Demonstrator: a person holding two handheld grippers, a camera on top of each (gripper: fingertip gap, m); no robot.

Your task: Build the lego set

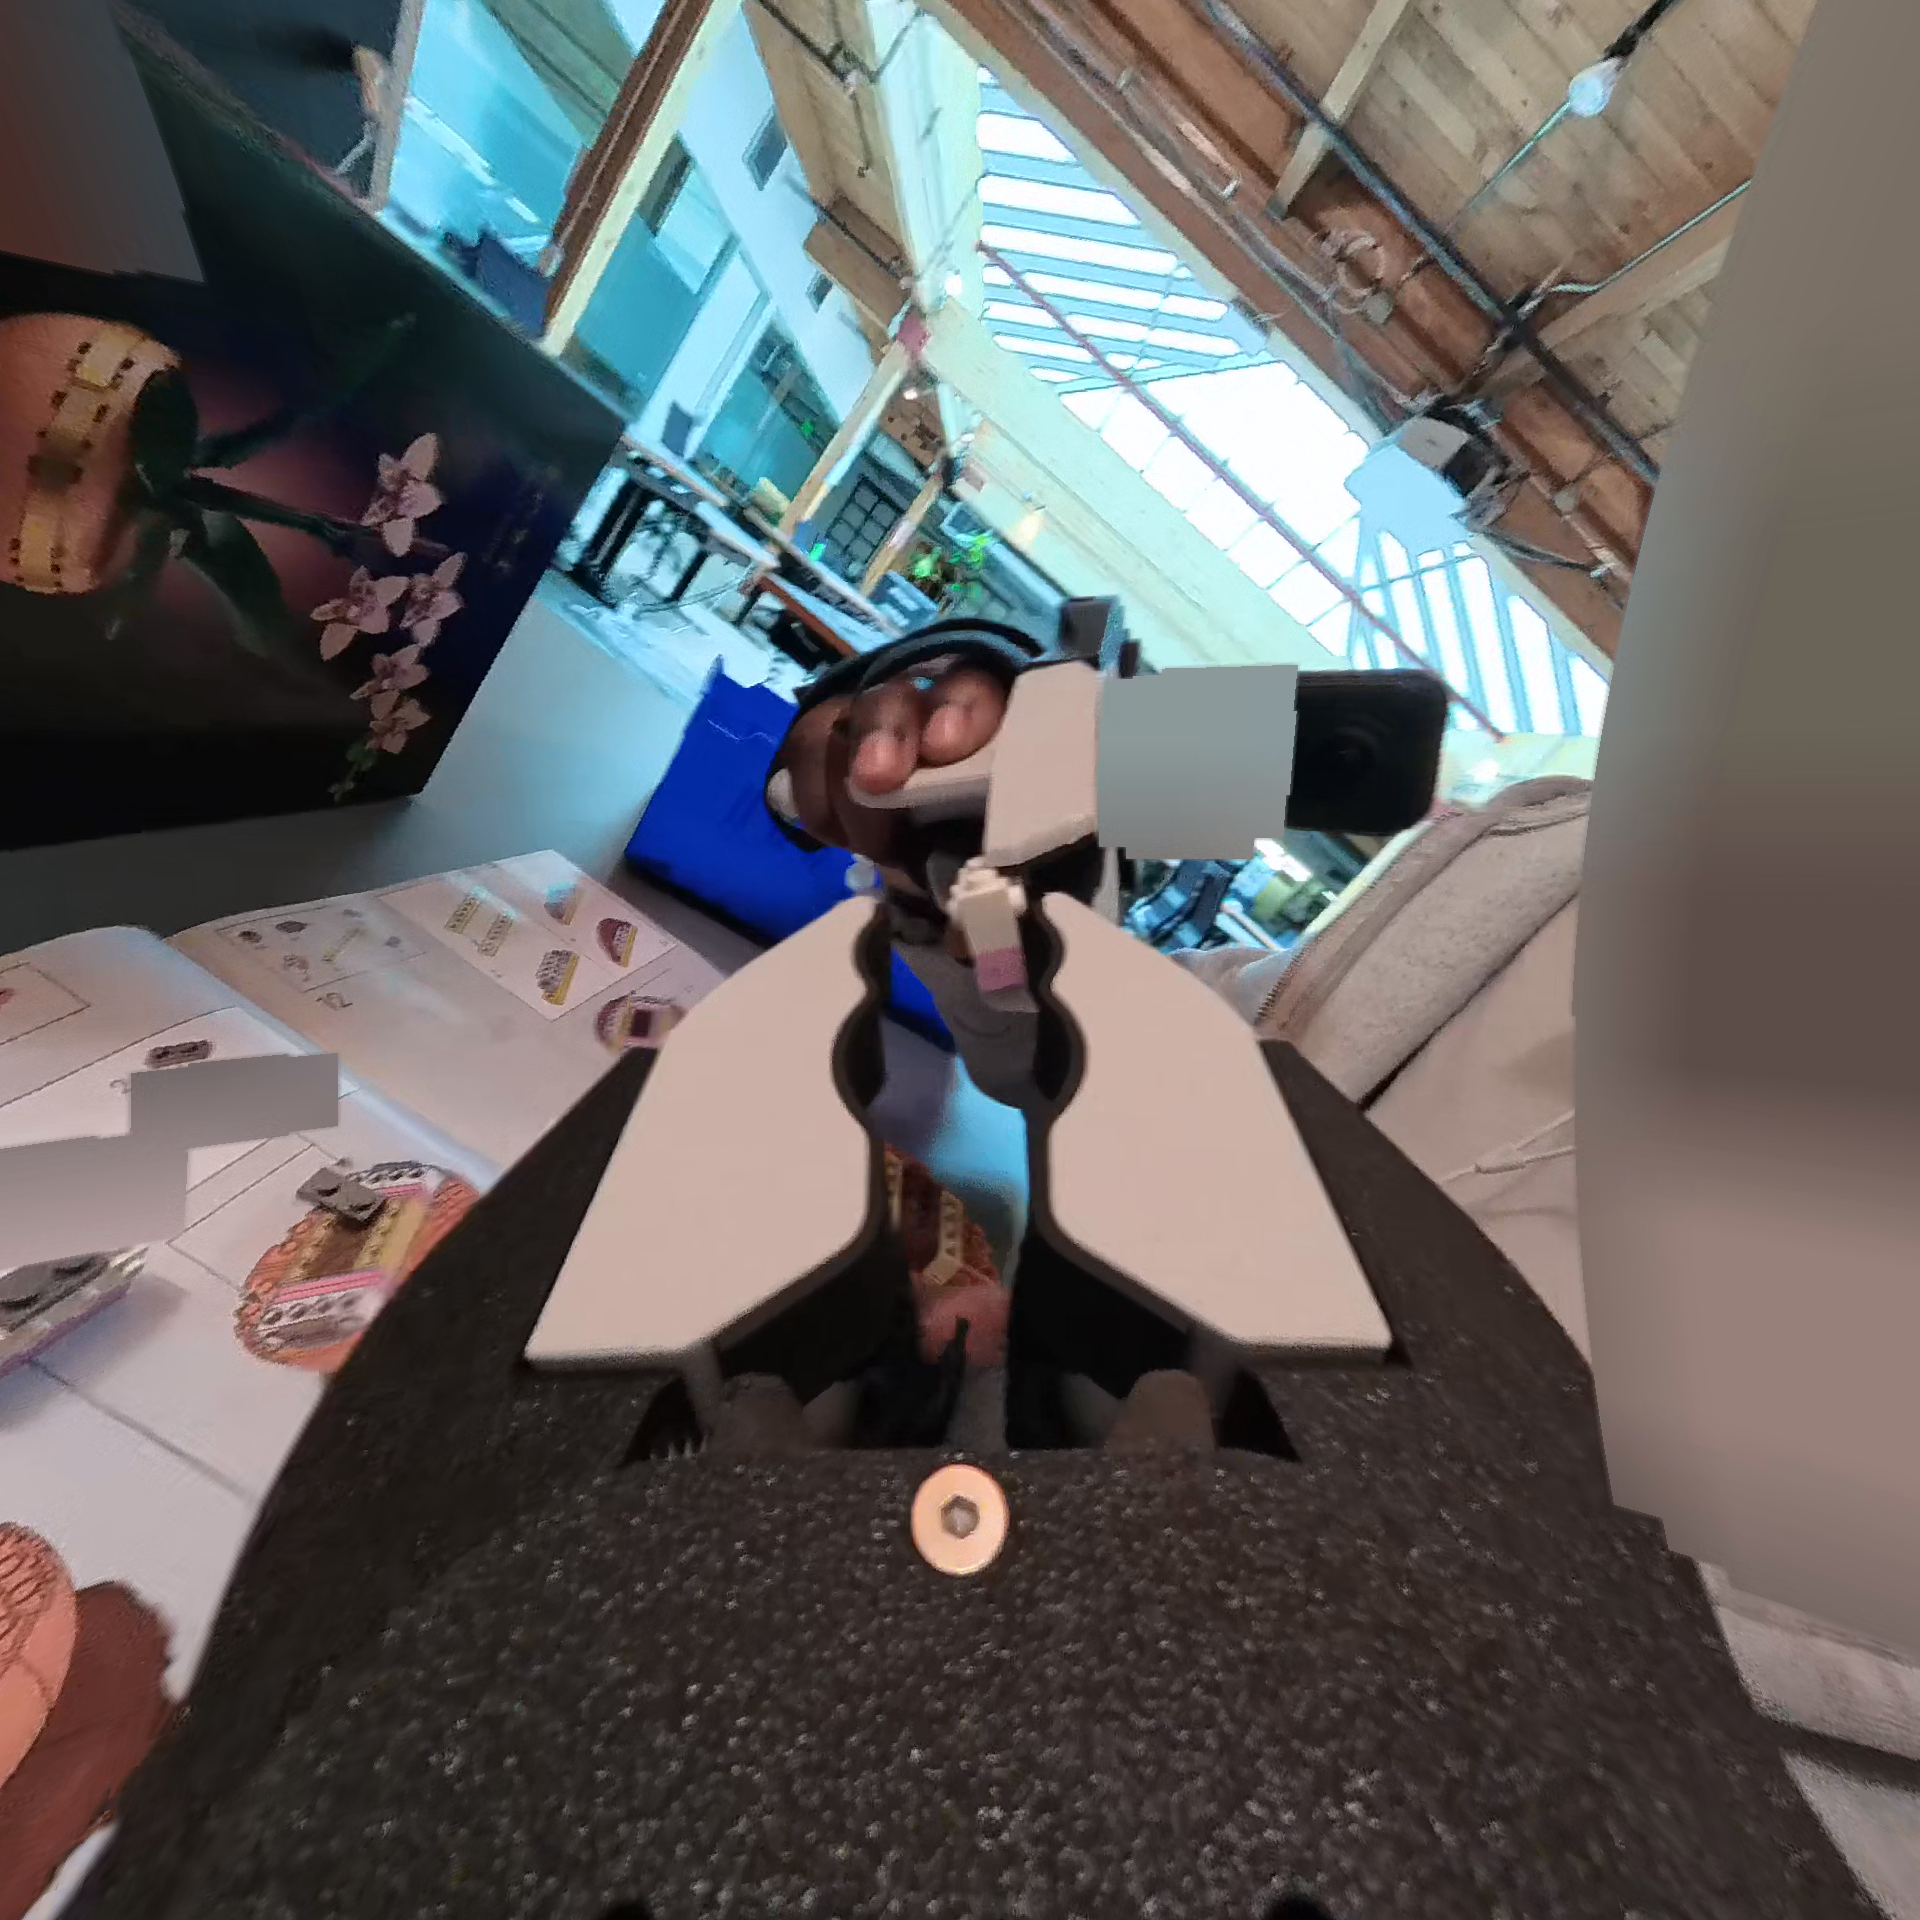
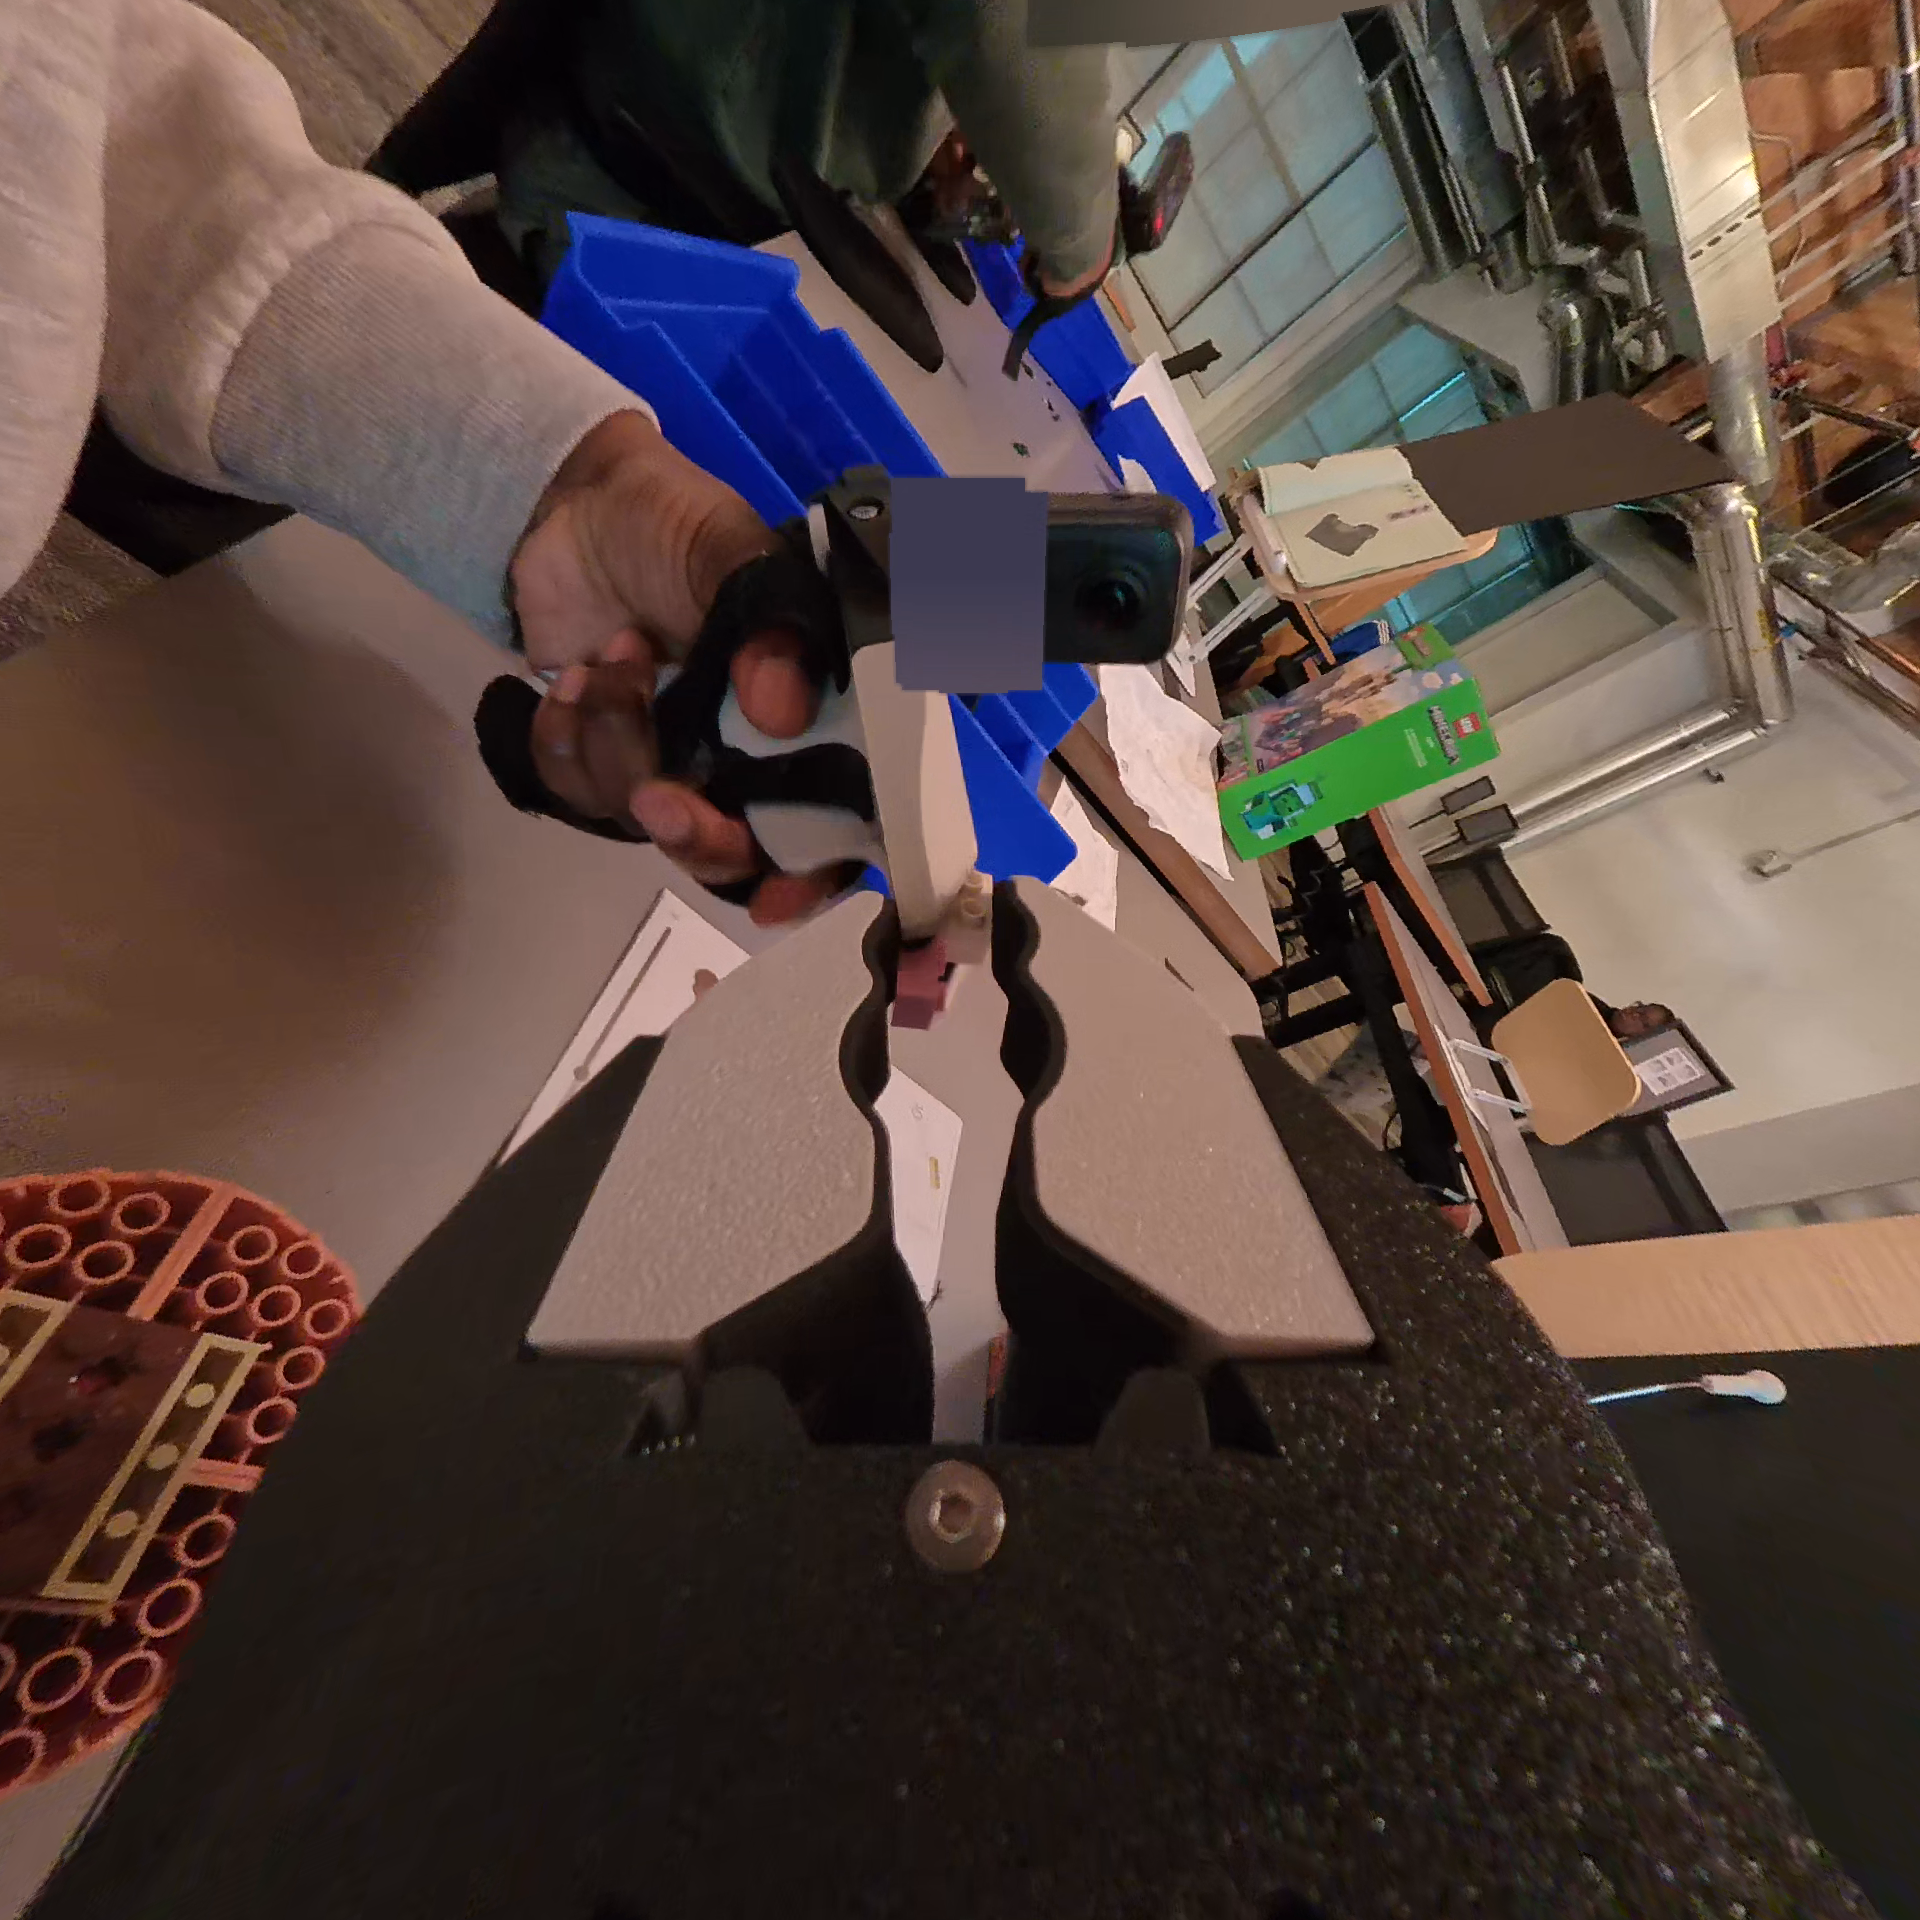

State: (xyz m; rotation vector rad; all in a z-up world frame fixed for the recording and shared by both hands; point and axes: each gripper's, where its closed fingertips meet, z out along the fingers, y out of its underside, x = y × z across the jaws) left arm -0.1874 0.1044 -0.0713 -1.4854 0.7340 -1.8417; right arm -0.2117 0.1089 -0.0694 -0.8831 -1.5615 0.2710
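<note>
A small piece made of a white brick (image 1: 982, 904) on a pink brick (image 1: 1003, 968) sits where the two grippers' tips meet in mid-air. In the right wrist view the pink brick (image 2: 920, 992) lies against one pad and the white brick (image 2: 971, 930) against the other, so my right gripper (image 2: 940, 951) is shut on the piece. My left gripper (image 1: 956, 935) is open. The piece is beside its right finger (image 1: 1143, 1091), with a clear gap to its left finger (image 1: 748, 1091). One left finger (image 2: 920, 810) reaches down to the pink brick.
An open instruction booklet (image 1: 312, 1039) lies on the grey table (image 1: 540, 758) below a dark set box with flowers (image 1: 260, 540). Blue bins (image 2: 748, 353) stand behind. A round reddish-brown build (image 2: 135, 1403) lies at lower left. A green box (image 2: 1361, 758) and another person (image 2: 831, 125) are farther off. Left and right tips are no more than a few centimetres apart.
</note>
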